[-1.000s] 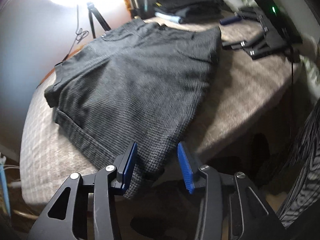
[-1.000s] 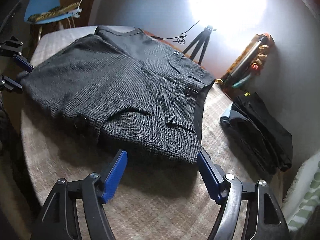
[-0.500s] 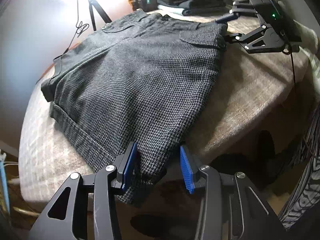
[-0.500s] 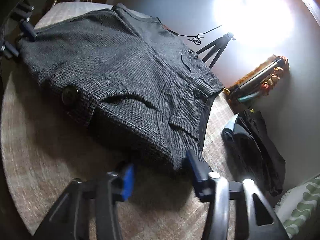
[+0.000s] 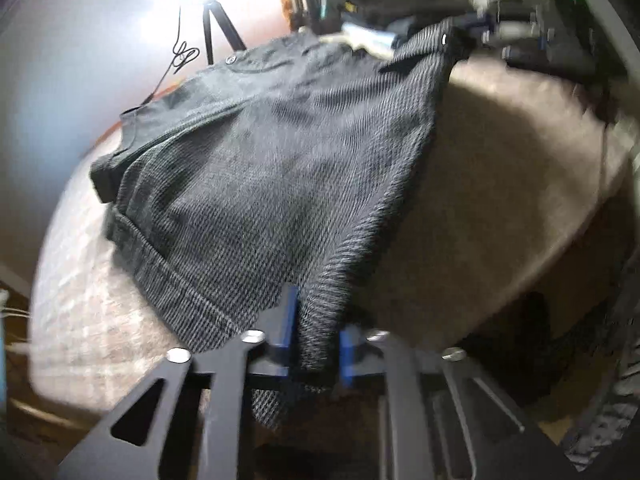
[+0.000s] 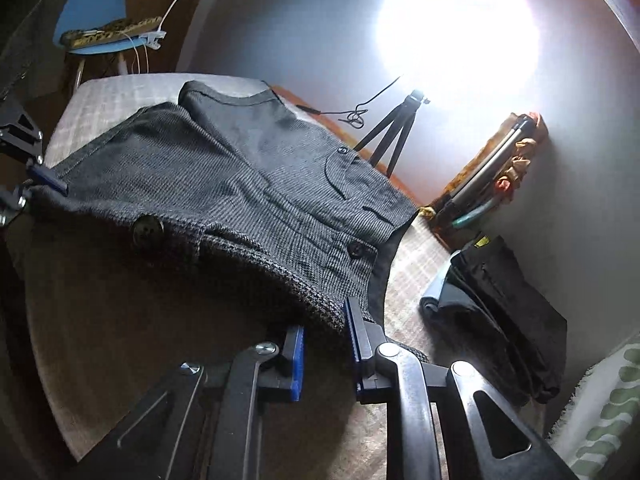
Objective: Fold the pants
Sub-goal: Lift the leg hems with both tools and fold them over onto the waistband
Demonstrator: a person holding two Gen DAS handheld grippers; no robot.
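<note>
Dark grey checked short pants [image 5: 288, 184] lie on a round table with a beige cloth [image 5: 500, 184]. My left gripper [image 5: 316, 340] is shut on the near hem corner of the pants and lifts it off the table. My right gripper [image 6: 326, 340] is shut on the waistband corner of the pants [image 6: 256, 208] and holds that edge raised, so the near side edge hangs between both grippers. The left gripper also shows at the far left of the right wrist view [image 6: 40, 184], pinching the hem.
A stack of folded dark clothes [image 6: 504, 312] lies at the table's right side. A small tripod [image 6: 392, 136] with a bright lamp stands behind the table by the wall. A blue chair [image 6: 96, 12] stands at the back left. A green patterned cloth [image 6: 600, 420] is at the right.
Both grippers have shut on the pants, left on the hem corner, right on the waistband corner. The near edge has risen off the table.
</note>
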